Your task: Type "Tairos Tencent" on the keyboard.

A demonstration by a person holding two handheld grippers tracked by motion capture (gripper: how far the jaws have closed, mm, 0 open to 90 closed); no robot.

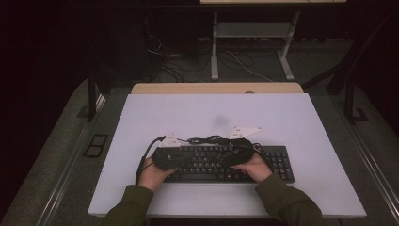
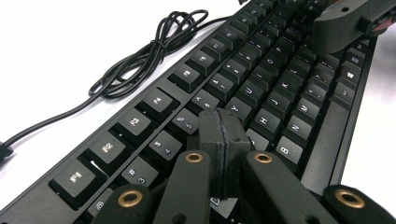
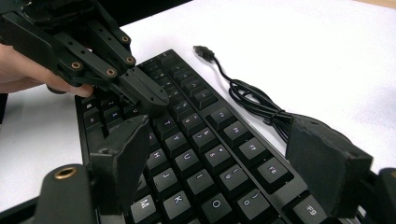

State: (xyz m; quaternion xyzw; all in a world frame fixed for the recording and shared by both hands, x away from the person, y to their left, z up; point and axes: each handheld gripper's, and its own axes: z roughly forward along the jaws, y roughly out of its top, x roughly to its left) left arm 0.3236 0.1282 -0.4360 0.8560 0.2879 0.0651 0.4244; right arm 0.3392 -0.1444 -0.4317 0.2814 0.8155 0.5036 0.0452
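Forearms in olive sleeves enter at the bottom of the high view, left hand point(image 1: 151, 173) and right hand point(image 1: 254, 165) each gripping a tool over a black keyboard point(image 1: 277, 162). Keyboard lies flat on a white table top point(image 1: 197, 113), near the person's edge, long side across. Its black cable point(image 2: 140, 58) sits bundled in a loose coil on the white surface just behind the function row, USB plug point(image 3: 203, 50) lying free on the table. Wooden strip shows along the table's far edge; beyond it a dark room, grey floor, white desk legs and loose wires on the floor.

Left gripper point(image 2: 225, 140): jaws pressed together, pads meeting with no gap, nothing between them; tip sits low over the number/letter rows around the 5, T, Y keys, contact with the keys cannot be told. Right gripper view shows it from the front, closed tip pointing down at the keyboard's left half, fingers of the hand behind it.

Right gripper point(image 3: 229, 163): jaws spread wide, holding nothing, poised above the keys with the U, I, J, K area between the pads; not seen touching any key. Its dark body shows at the top right of the left gripper view, above the keyboard's far end
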